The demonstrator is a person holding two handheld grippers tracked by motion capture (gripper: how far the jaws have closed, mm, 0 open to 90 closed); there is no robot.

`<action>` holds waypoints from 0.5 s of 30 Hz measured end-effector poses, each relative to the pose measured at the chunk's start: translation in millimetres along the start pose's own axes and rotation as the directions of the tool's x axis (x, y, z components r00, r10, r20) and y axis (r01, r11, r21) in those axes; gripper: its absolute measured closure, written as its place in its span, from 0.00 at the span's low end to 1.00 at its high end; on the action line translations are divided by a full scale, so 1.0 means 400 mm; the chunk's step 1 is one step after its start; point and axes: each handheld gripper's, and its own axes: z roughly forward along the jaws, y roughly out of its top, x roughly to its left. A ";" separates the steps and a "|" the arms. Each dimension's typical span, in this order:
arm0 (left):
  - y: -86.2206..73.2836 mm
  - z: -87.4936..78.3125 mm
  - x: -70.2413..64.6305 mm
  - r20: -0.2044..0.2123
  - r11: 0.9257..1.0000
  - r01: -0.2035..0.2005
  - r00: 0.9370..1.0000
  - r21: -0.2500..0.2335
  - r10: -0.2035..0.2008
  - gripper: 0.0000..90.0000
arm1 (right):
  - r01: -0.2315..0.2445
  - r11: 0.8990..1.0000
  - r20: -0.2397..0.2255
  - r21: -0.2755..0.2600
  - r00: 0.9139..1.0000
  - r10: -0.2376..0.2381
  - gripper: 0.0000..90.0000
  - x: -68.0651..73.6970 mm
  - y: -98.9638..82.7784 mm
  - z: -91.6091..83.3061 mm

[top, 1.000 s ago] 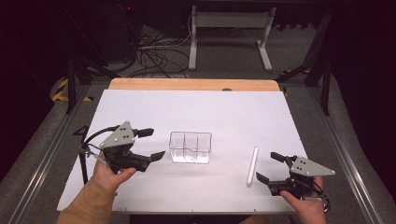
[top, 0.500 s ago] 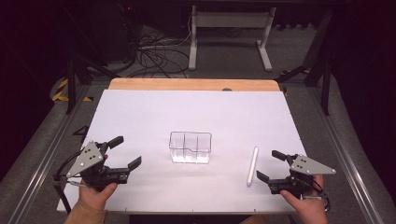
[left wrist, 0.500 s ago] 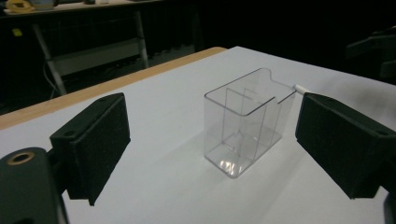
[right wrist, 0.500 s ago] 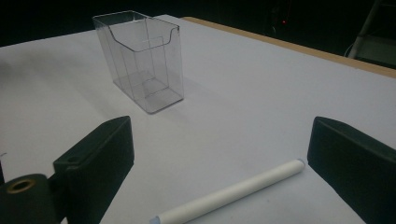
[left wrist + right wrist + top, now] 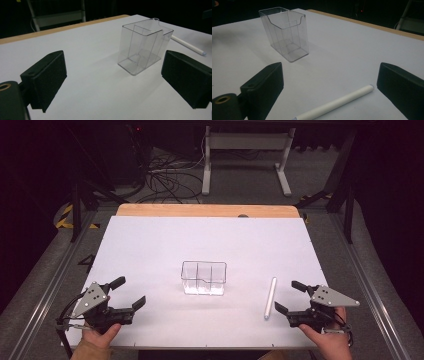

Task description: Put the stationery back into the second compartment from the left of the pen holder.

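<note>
From the high view, we see the clear box (image 5: 203, 278) at the table's (image 5: 150, 245) centre, the white tube (image 5: 270, 298) at its four o'clock. Our left gripper (image 5: 129, 293), at eight o'clock, has just been opening and holds nothing; our right gripper (image 5: 290, 296) is spread, empty.

In the left gripper view, the box (image 5: 143, 47) stands at one o'clock.

In the right gripper view, the tube (image 5: 334, 104) lies between the jaws, untouched.
</note>
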 end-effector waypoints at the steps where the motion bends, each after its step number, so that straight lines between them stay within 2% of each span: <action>1: -0.001 0.000 -0.001 -0.011 1.000 -0.019 1.000 0.006 0.019 0.08 | -0.002 1.000 0.000 0.000 1.000 0.002 0.09 0.000 0.000 0.000; 4: -0.005 0.002 -0.002 -0.029 0.999 -0.045 0.999 0.020 0.045 0.08 | -0.014 1.000 0.014 0.005 1.000 0.014 0.16 0.001 0.001 0.004; 8: -0.008 0.002 0.001 -0.042 0.998 -0.050 0.998 0.025 0.051 0.08 | -0.015 1.000 0.022 0.013 1.000 0.015 0.16 0.006 0.008 0.010; 11: -0.009 0.003 0.000 -0.047 0.998 -0.053 0.997 0.024 0.054 0.08 | -0.039 0.999 0.014 0.016 0.999 0.039 0.15 0.007 0.014 0.012; 15: -0.010 0.005 -0.003 -0.049 0.998 -0.056 0.997 0.032 0.057 0.08 | -0.053 0.998 0.011 0.038 0.999 0.052 0.20 0.010 0.019 0.015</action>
